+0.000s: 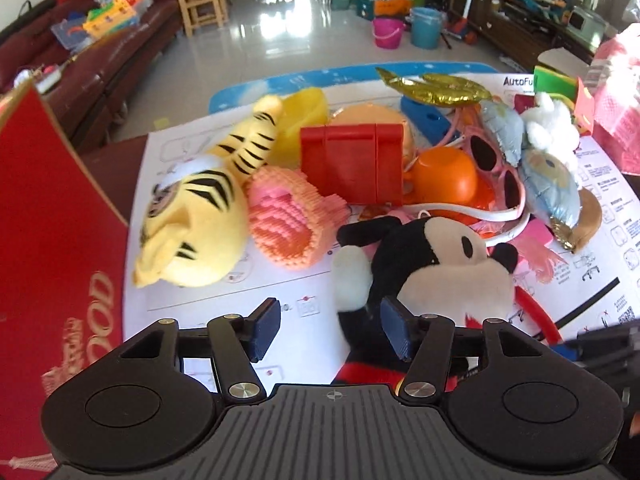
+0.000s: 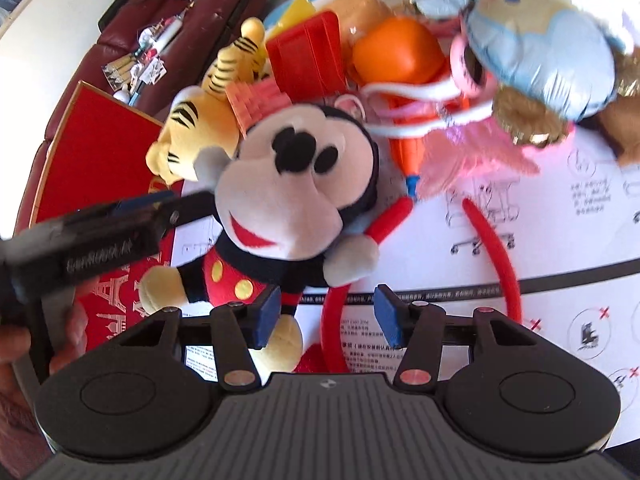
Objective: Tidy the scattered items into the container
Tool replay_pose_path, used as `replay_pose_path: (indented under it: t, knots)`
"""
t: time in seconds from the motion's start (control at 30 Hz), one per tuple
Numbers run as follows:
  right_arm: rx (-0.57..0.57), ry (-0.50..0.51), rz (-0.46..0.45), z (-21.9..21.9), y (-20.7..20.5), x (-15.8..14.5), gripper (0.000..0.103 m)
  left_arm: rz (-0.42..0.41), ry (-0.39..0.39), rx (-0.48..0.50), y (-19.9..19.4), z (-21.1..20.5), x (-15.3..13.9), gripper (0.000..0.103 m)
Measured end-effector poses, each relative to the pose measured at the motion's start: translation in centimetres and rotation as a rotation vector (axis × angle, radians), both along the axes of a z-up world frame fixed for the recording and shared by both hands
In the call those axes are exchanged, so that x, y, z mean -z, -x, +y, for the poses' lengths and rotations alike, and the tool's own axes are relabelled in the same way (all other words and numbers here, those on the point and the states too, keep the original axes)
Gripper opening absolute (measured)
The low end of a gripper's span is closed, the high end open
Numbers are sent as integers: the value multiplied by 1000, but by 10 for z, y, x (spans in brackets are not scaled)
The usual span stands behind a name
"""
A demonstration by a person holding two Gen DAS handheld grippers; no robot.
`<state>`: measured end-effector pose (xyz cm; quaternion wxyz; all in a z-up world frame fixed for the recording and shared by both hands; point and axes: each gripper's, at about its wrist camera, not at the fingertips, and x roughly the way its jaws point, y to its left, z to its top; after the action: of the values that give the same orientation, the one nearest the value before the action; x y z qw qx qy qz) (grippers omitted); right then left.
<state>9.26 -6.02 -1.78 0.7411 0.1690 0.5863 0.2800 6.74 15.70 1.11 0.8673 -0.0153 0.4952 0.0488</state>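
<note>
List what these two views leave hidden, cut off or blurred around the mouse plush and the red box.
- Mouse plush: left wrist view, legs hidden behind the left hand-held gripper.
- Red box: cut off by the left edge; its inside is unseen.
- Foil balloon doll: right wrist view, blurred.
- Red hoop: its lower part is hidden behind the right hand-held gripper.

Table (image 1: pixel 132 148) w/ printed sheet (image 1: pixel 600 240) (instructions), toy pile (image 1: pixel 352 168)

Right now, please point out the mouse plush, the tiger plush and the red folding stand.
mouse plush (image 2: pixel 280 200): right wrist view, on its cream muzzle.
tiger plush (image 1: pixel 192 224): left wrist view, on its yellow head.
red folding stand (image 1: pixel 352 164): left wrist view, on its front panel.
</note>
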Motion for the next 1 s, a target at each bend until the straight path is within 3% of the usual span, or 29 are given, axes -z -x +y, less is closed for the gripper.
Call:
replay_pose_path:
  t: [0.1, 0.13, 0.2, 0.33, 0.5, 0.57, 0.83, 0.9, 0.97, 1.0]
  knots:
    - [4, -6, 13, 2, -2, 5, 54, 50, -9, -22, -14, 1, 17, 62]
    - [7, -12, 18, 2, -3, 6, 54, 58, 1, -29, -15, 3, 21, 41]
    - [21, -18, 24, 1, -5, 7, 53, 76, 29, -32, -15, 6, 27, 16]
    - [51, -48, 50, -2, -11, 10, 54, 104, -1, -44, 2, 10, 36, 15]
    - [38, -89, 61, 7, -15, 10, 55, 104, 43, -97, 32, 20, 42, 18]
    - [23, -85, 63, 14, -14, 10, 55, 103, 65, -123, 42, 23, 45, 27]
    - [-8, -50, 43, 32, -3, 9, 46, 83, 123, -154, 70, 27, 48, 28]
    - [-21, -39, 19, 35, -3, 6, 35, 78, 142, -161, 75, 31, 48, 37]
    - [-32, -30, -2, 37, -3, 4, 28, 84, 131, -184, 75, 36, 51, 66]
    - [-34, -22, -14, 38, -4, 3, 27, 91, 121, -194, 74, 38, 53, 70]
